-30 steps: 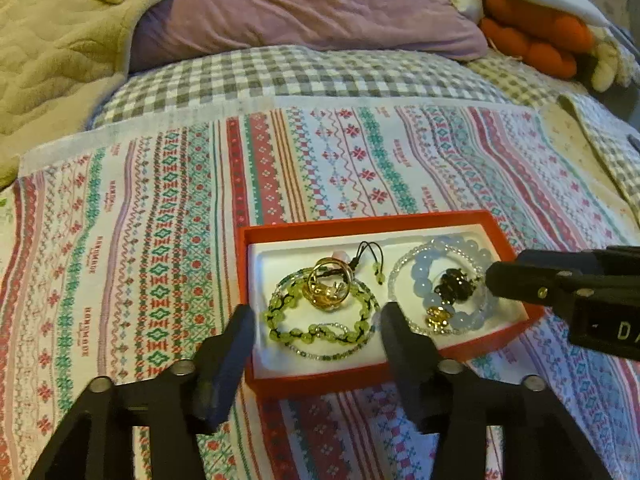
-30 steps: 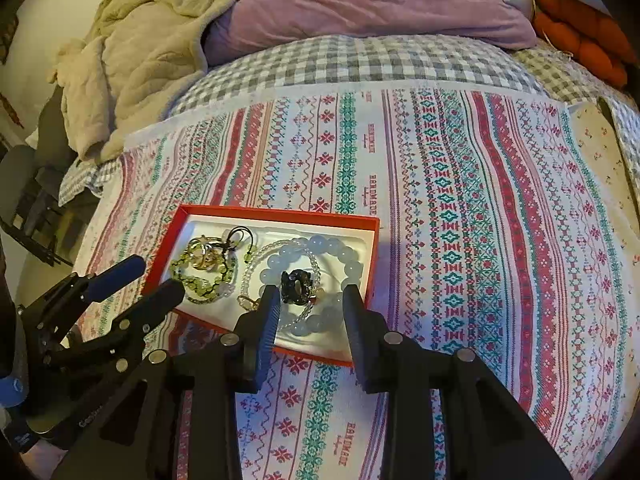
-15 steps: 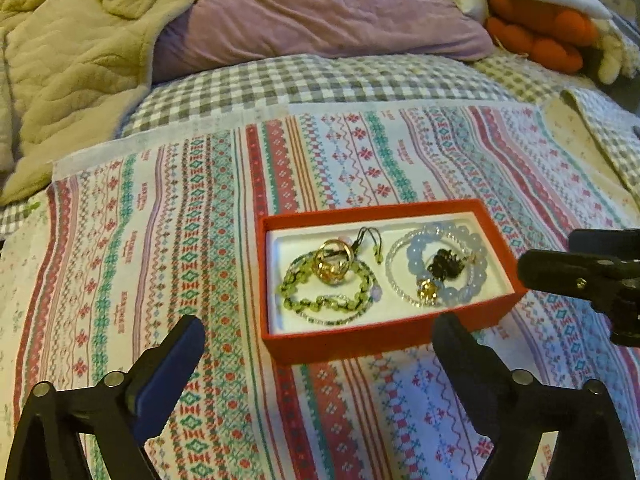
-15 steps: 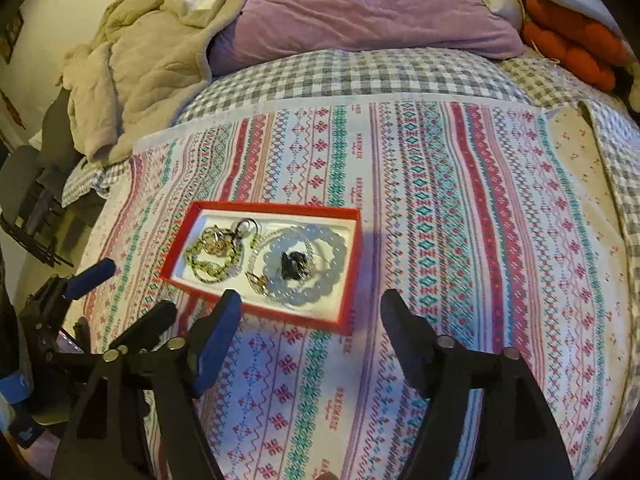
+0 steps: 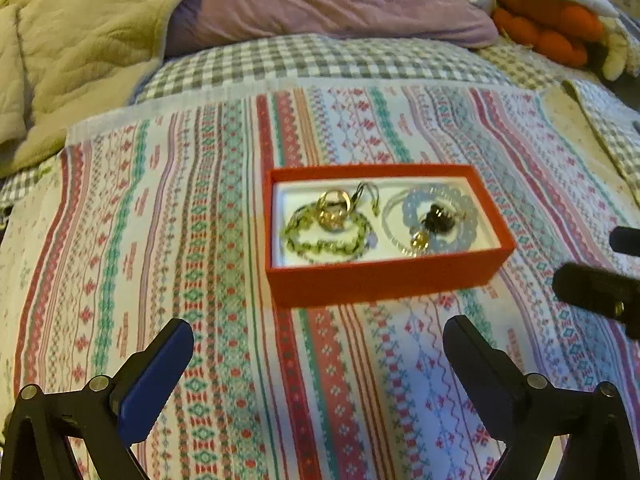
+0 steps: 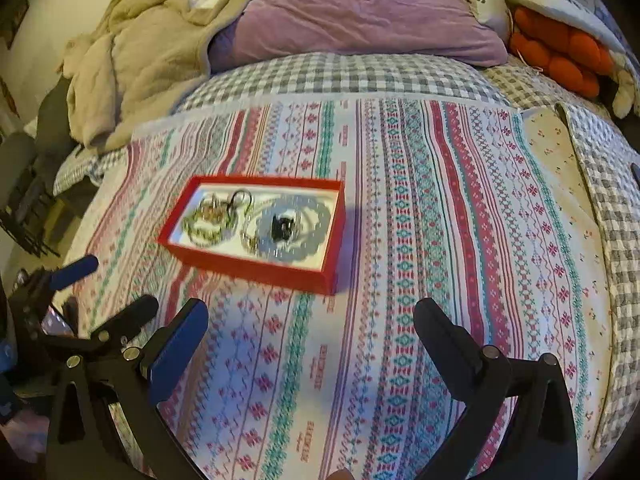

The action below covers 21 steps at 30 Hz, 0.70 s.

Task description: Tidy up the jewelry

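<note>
Both claws wide, nothing held.
Red box [image 5: 384, 276] w/ green bracelet [image 5: 326, 236] & blue bead bracelet [image 5: 440, 220] inside sits on patterned bedspread [image 5: 160, 240], ahead of L claw [image 5: 318, 356] & R claw [image 6: 310, 340], apart from both.

Everything in the red box [image 5: 384, 278] is motion-blurred, so the green bracelet [image 5: 320, 242] and blue bracelet [image 5: 452, 236] beads smear together. Right gripper [image 5: 612, 272] gets chopped off at 3 o'clock in the left wrist view, only 2 fingertips showing.
</note>
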Each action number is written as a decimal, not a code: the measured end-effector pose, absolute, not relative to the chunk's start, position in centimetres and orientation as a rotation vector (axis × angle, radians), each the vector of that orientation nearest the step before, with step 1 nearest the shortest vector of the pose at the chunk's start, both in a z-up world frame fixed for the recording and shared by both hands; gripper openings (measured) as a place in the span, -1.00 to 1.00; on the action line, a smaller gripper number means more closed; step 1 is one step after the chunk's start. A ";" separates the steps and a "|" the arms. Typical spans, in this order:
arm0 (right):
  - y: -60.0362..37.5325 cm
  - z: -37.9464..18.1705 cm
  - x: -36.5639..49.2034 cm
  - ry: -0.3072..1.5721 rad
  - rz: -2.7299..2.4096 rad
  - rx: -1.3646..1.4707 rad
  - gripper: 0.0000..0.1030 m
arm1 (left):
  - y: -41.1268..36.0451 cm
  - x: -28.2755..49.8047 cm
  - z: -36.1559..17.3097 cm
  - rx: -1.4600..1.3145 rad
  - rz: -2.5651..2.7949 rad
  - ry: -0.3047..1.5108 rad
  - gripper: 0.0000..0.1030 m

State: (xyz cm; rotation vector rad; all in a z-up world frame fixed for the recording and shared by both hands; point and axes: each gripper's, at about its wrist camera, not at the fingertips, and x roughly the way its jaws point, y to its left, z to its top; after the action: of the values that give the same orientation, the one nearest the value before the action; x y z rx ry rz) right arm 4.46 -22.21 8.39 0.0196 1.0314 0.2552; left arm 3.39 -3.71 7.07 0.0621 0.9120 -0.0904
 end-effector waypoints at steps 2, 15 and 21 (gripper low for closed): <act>-21.9 8.1 3.9 1.044 0.254 -0.001 1.00 | -3.6 3.0 6.9 0.059 -0.069 0.919 0.99; -22.1 6.6 2.5 1.088 0.163 -0.082 1.00 | -2.2 1.6 5.0 0.024 0.028 0.995 0.99; -21.6 5.3 2.6 1.134 0.142 -0.090 1.00 | -2.3 1.5 4.7 0.035 0.043 1.003 0.99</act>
State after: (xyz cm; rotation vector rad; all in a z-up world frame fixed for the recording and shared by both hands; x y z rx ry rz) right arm 2.58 -21.58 5.33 -0.0902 1.1337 0.1423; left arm 1.50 -2.32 4.66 0.0348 1.0027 0.0425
